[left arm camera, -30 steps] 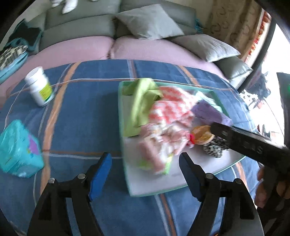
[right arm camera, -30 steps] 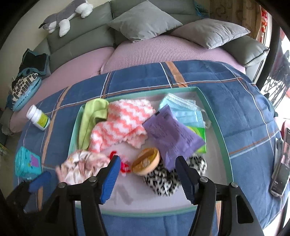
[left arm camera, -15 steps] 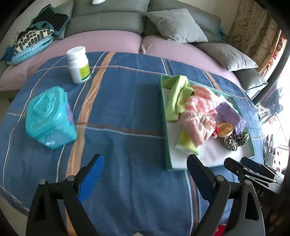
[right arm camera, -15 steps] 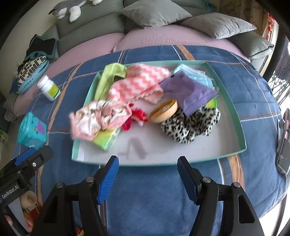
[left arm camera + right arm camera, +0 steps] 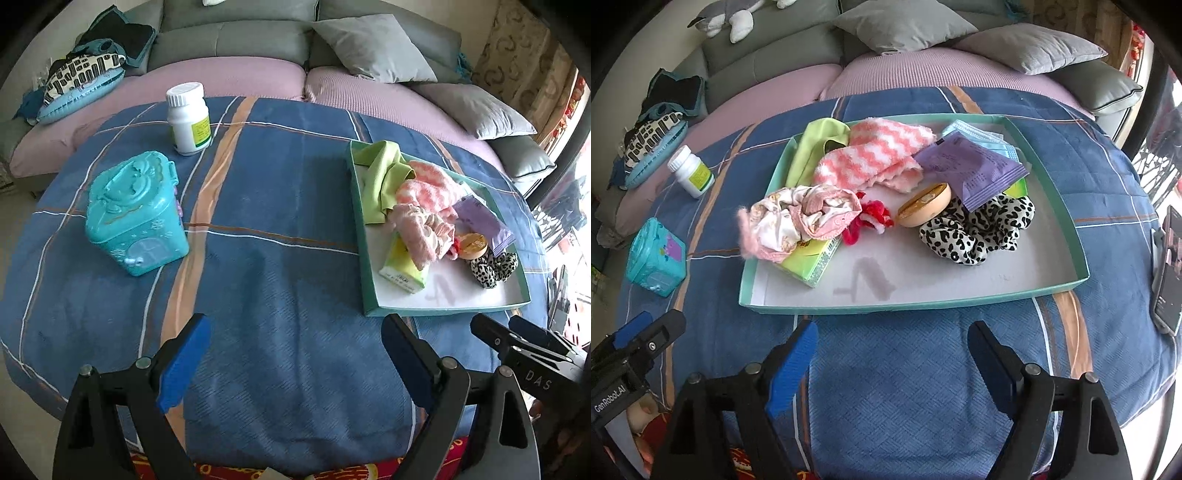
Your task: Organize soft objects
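The tray (image 5: 1075, 236) sat on the blue plaid cloth (image 5: 905, 387) and served as the landmark. Inside it, the lime cloth (image 5: 812, 144) lay in the far-left corner, with the pink-and-white sock (image 5: 875, 155) just to its right. At the tray's left side a pink patterned scrunchie (image 5: 798, 218) rested on a green tissue pack (image 5: 809, 262) and hung slightly over the tray's left wall. A red hair tie (image 5: 868, 221) touched the scrunchie's right end. Near the tray's middle a round tan case (image 5: 923, 210) leaned tilted against a leopard scrunchie (image 5: 975, 232). A purple packet (image 5: 971, 170) lay above both, partly covering a blue face mask (image 5: 979, 136) in the far-right part.

Outside the tray, to its left, stood a white bottle (image 5: 690, 173) and, nearer, a teal box (image 5: 657, 258). A phone (image 5: 1167, 266) lay off the tray's right side. A grey sofa with cushions (image 5: 1027, 48) ran beyond the tray's far edge.

The right gripper (image 5: 890, 365) hovered over bare cloth just in front of the tray's near wall, its jaws spreading with nothing between them. The left gripper (image 5: 295, 362) hung over the cloth to the tray's near left, jaws spread wide and empty; in its view the tray (image 5: 369, 295) lay ahead to the right.
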`<state>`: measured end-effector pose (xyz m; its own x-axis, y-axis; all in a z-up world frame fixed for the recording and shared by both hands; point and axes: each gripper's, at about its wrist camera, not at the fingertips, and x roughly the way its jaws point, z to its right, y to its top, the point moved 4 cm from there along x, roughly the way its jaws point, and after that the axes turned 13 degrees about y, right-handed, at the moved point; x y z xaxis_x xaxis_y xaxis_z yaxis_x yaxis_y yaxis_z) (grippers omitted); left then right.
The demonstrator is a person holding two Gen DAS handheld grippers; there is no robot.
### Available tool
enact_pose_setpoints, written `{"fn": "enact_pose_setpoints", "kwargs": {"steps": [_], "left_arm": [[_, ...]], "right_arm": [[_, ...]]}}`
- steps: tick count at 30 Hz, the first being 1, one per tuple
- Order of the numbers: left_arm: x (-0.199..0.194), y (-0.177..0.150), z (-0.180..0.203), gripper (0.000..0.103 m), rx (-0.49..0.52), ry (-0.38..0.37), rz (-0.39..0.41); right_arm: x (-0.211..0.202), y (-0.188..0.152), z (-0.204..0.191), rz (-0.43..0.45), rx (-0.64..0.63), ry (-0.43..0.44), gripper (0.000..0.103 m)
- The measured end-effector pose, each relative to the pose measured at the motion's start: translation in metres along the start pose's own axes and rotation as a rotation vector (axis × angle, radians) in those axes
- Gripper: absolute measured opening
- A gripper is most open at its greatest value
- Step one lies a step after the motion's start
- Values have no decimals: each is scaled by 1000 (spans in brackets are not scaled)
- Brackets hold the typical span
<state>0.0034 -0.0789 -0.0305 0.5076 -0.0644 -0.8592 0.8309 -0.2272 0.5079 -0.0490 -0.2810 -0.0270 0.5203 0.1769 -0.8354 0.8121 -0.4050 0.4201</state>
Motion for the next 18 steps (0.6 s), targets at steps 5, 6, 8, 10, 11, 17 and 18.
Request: {"fn": "enact_pose_setpoints", "kwargs": {"steps": [5, 6, 8, 10, 11, 17, 18], "left_arm": [[-1, -2, -2, 94, -3, 14, 0], [-2, -3, -2, 94, -3, 15, 0], [-2, -3, -2, 94, -2, 20, 1], [-3, -4, -2, 94, 1, 25, 3], [-3, -4, -2, 94, 3, 28, 2], [-3, -4, -1, 94, 18, 53, 4], [-3, -4, -1, 94, 21, 69, 5]], "right_arm": [[-2, -1, -1, 9, -9, -7, 87], [-3, -1, -1, 11, -8, -8, 93], [-4, 0, 0, 18, -4, -6, 103], [-5, 0, 1, 24, 0, -4, 103], [-5, 0, 2, 24, 3, -4, 103], [-5, 0, 4, 24, 15, -2, 103], [-4, 0, 3, 24, 14, -2, 103]]}}
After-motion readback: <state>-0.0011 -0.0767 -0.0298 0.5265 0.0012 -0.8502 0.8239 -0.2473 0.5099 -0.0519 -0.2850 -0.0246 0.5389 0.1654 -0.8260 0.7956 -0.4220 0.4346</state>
